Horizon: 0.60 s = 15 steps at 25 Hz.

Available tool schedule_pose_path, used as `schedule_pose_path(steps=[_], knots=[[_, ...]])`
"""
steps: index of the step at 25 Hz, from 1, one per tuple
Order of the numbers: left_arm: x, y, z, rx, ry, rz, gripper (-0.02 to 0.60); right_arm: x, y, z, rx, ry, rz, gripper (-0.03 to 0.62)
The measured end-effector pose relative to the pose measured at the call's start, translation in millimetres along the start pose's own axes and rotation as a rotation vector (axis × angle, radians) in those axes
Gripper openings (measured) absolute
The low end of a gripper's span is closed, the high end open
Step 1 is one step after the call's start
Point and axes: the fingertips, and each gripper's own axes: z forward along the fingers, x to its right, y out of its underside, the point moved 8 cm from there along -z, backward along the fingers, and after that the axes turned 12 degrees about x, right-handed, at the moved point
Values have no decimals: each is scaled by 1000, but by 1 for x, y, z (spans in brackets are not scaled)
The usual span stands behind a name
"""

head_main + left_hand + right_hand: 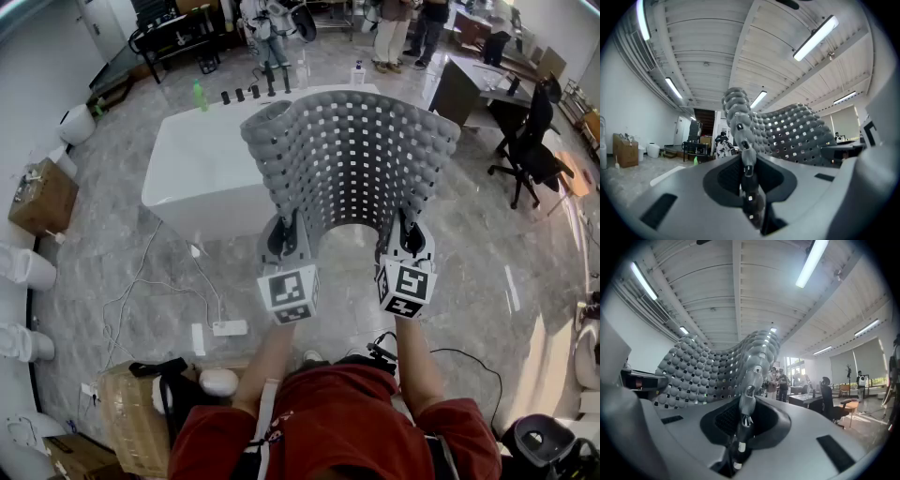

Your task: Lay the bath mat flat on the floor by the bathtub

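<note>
The bath mat (352,155) is held up in the centre of the frame, arching in the air in front of the bathtub (202,159) at upper left. The left gripper (284,232) and right gripper (405,230) each have their fingers pinched shut on its near edge. The mat's upper left corner curls over, so it may land folded. The thin edge grips could slip, or the mat could drape over the tub instead of the floor (122,253).

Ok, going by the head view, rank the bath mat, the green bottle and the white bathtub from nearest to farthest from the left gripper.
1. Bath mat: clamped in the left gripper, rising just ahead of it.
2. White bathtub: ahead, to the left.
3. Green bottle: on the tub's far-left edge.
</note>
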Motion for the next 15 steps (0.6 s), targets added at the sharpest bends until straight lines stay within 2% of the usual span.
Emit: schedule_pose_path(steps=[5, 10, 15], knots=[[26, -8, -20, 10, -3, 10, 64, 24, -3, -19, 6, 13, 1, 46], [52, -13, -14, 24, -10, 25, 64, 48, -5, -21, 22, 11, -5, 46], [44, -17, -15, 18, -8, 24, 64, 38, -5, -21, 21, 12, 8, 48]])
